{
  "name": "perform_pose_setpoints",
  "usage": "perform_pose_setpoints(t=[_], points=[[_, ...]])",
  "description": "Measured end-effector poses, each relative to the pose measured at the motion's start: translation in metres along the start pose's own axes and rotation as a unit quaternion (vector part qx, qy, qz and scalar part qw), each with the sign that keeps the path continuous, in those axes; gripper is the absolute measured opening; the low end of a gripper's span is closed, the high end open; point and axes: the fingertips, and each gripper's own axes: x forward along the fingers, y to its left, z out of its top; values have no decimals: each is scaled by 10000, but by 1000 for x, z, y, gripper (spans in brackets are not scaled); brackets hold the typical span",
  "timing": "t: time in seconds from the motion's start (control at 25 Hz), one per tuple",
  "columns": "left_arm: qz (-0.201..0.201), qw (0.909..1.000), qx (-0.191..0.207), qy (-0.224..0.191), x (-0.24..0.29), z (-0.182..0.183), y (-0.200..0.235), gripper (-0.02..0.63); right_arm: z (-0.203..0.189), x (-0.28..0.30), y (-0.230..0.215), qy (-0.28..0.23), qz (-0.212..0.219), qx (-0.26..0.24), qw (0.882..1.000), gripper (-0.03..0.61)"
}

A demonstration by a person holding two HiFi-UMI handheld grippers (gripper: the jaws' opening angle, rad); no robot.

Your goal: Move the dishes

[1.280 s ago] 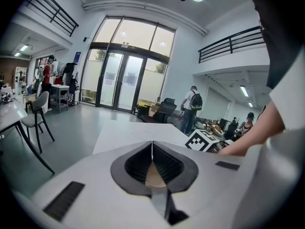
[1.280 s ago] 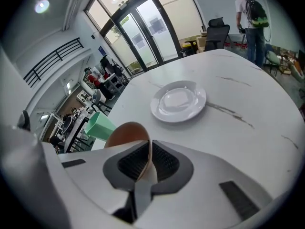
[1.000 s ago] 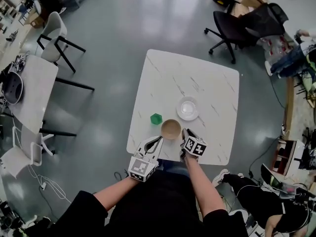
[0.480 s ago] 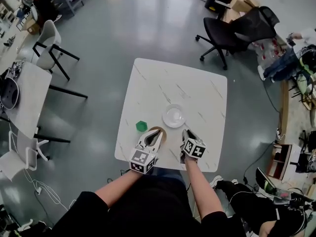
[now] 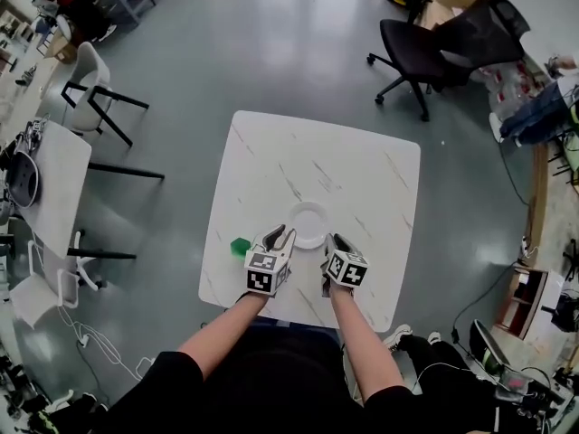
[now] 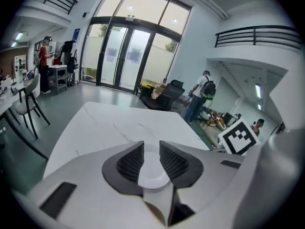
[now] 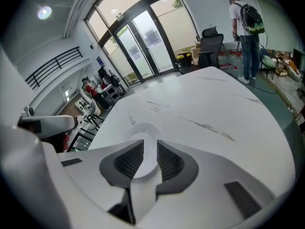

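Plate (image 5: 308,223) on table (image 5: 362,170), just beyond left gripper (image 5: 281,236), right gripper (image 5: 335,240); jaws apart.

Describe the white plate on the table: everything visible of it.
The white plate is small, round and shallow, with a raised rim and a glossy, ceramic-looking surface; it looks empty. It lies flat on the white marbled table, toward the person's side. The left gripper and right gripper point at it from either side, jaws apart; it shows through both gaps. Whether the left tips touch it cannot be told.
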Motion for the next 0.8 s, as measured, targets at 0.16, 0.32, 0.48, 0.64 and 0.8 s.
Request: perform_pose_setpoints(t=[0.16, 0.32, 0.48, 0.64, 0.8], points=[[155, 9985, -254, 453, 29, -8, 14, 109, 3, 19, -11, 136, 15, 59, 9999, 100], [310, 9956, -426, 773, 56, -18, 24, 112, 3, 32, -22, 282, 36, 195, 9994, 100], [434, 9917, -362, 1157, 77, -31, 33, 123, 1, 41, -24, 414, 126, 315, 9986, 100], [626, 9857, -356, 1527, 86, -47, 44, 133, -2, 45, -20, 526, 200, 295, 9980, 100], [683, 9790, -437, 1871, 94, -60, 49, 144, -4, 50, -17, 607, 253, 292, 9974, 100]])
